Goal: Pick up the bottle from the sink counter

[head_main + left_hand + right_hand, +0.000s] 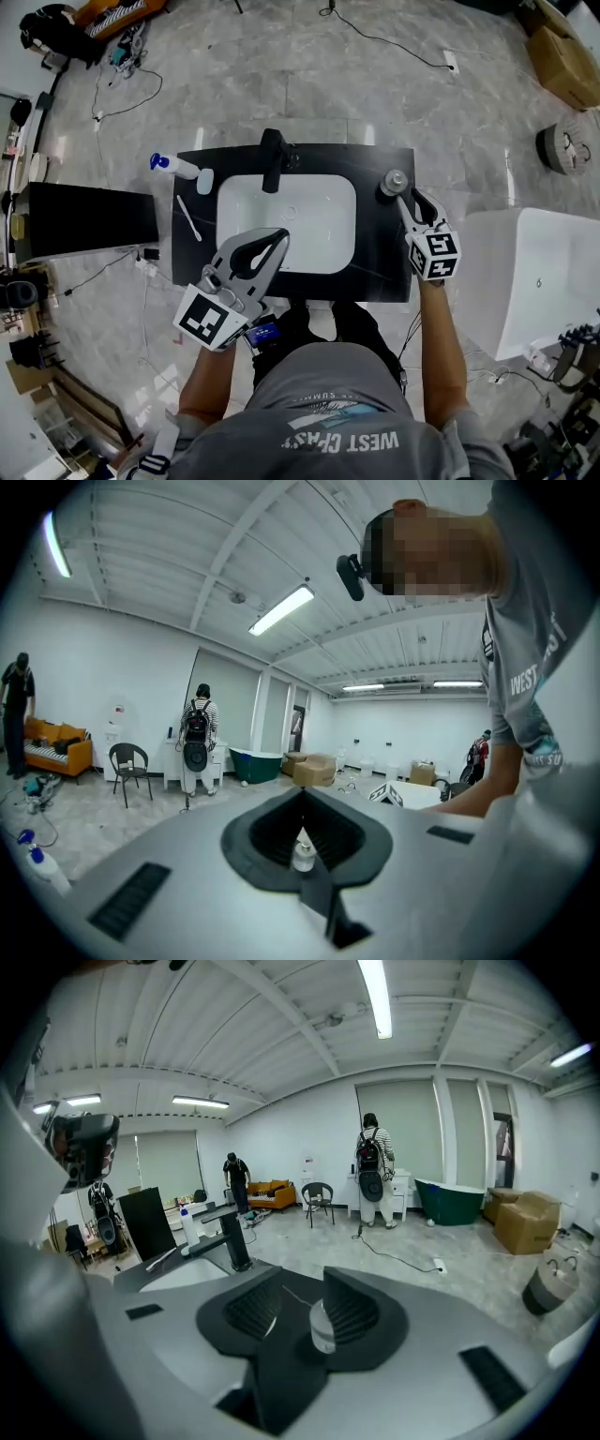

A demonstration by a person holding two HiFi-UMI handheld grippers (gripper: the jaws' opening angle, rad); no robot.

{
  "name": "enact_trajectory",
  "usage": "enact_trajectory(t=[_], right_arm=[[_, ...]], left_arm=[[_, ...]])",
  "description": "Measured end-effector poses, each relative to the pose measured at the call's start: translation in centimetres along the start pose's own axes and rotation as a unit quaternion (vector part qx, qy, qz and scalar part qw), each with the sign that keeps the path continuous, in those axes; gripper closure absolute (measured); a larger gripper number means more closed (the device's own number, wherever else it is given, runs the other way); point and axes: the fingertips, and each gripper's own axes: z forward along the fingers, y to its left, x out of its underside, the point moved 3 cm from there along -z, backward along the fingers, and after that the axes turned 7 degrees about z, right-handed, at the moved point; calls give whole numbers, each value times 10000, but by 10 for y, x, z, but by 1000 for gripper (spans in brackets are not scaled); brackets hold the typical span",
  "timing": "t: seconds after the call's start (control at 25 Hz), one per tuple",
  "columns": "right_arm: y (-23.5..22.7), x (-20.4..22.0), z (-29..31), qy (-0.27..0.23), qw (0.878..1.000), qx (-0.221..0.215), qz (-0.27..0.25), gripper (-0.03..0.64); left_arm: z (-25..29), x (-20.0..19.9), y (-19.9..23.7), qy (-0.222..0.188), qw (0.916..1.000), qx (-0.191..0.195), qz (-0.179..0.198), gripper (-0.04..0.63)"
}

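Head view: bright, even light from above, no hard shadows. The glossy marble floor (281,75) carries soft pale glare. The white basin (291,211) and bathtub (534,272) are nearly blown out, while the black counter (384,253) keeps its detail. Sharp edge to edge.

Left gripper view: strong fisheye, ceiling beams bowed, corners black. A tube lamp (281,610) burns to pure white. The far room is crisp; the grey body of the left gripper (302,794), close to the lens, is soft.

Right gripper view: same bowing and dark corners. The overhead strip light (378,997) is clipped white. The right gripper (300,1269) is blurred in the foreground.
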Motion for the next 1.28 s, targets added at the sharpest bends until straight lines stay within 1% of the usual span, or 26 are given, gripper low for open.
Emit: enact_trajectory(t=[0.16,0.4,0.64,0.96,1.28], right_arm=[[-11,14,18,136,9999,-13,-14,461],[-25,35,43,314,9995,-20,26,396],[-34,53,64,514,9987,-30,48,356],[-45,70,89,734,9973,-11,-21,321],[-47,80,103,720,9974,-36,-98,301]], left_arm=[[0,10,-3,149,9999,-39,26,591],[3,21,-8,326,9994,-75,-107,591],[5,30,-10,418,9988,-108,-223,591],[6,44,-10,601,9971,-171,-423,591],[9,57,-11,703,9959,-172,-540,591]])
